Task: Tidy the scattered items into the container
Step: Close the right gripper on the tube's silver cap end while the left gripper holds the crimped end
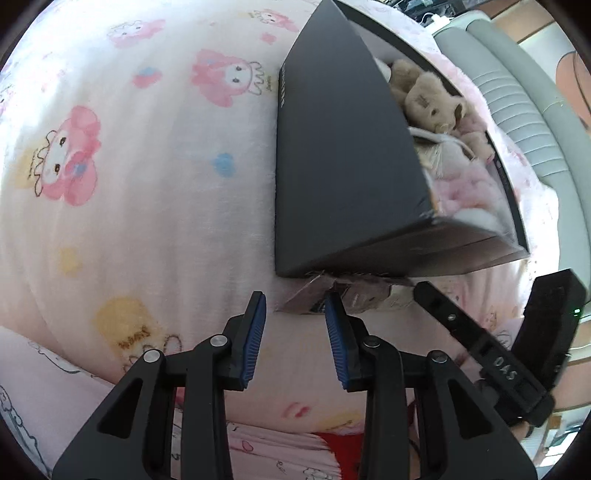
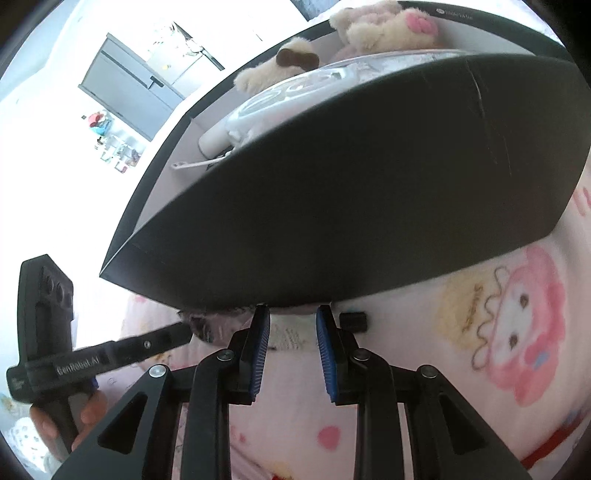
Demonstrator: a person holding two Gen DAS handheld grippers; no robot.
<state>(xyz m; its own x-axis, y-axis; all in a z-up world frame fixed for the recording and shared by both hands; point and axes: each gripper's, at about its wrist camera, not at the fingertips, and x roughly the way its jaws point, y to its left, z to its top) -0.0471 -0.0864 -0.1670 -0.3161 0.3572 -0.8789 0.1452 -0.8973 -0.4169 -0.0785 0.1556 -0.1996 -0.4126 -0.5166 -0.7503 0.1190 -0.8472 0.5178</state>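
Left tongs (image 1: 295, 302) nearest the lens: blue pads (image 1: 255, 332) parted, released, nothing between them; tips hover over the pink cartoon-print blanket (image 1: 147, 184), pointing at the near bottom corner of the box.

Black box (image 1: 343, 166) sits on the blanket right of centre in the left wrist view, long axis running from the near corner away toward the upper right, open top facing up and right. Inside: tan plush bear (image 1: 428, 99), white cord, pink fluffy item (image 1: 465, 188).

A flat printed packet (image 1: 354, 295) pokes out from under the box's near edge, just ahead of the left tongs' right pad. Whether it is pinned by the box or only lying against it cannot be told.

Right tongs (image 2: 291, 314): pads apart, released, tips nearly at the box's lower edge, straddling the same packet (image 2: 288, 332) without pressing it.

Right wrist view, left to right: hand (image 2: 62, 424) holding the other tool, box wall (image 2: 332, 203) filling the frame and blocking the way forward, plush toys (image 2: 384, 26) above the rim, a white device (image 2: 258, 110) inside.
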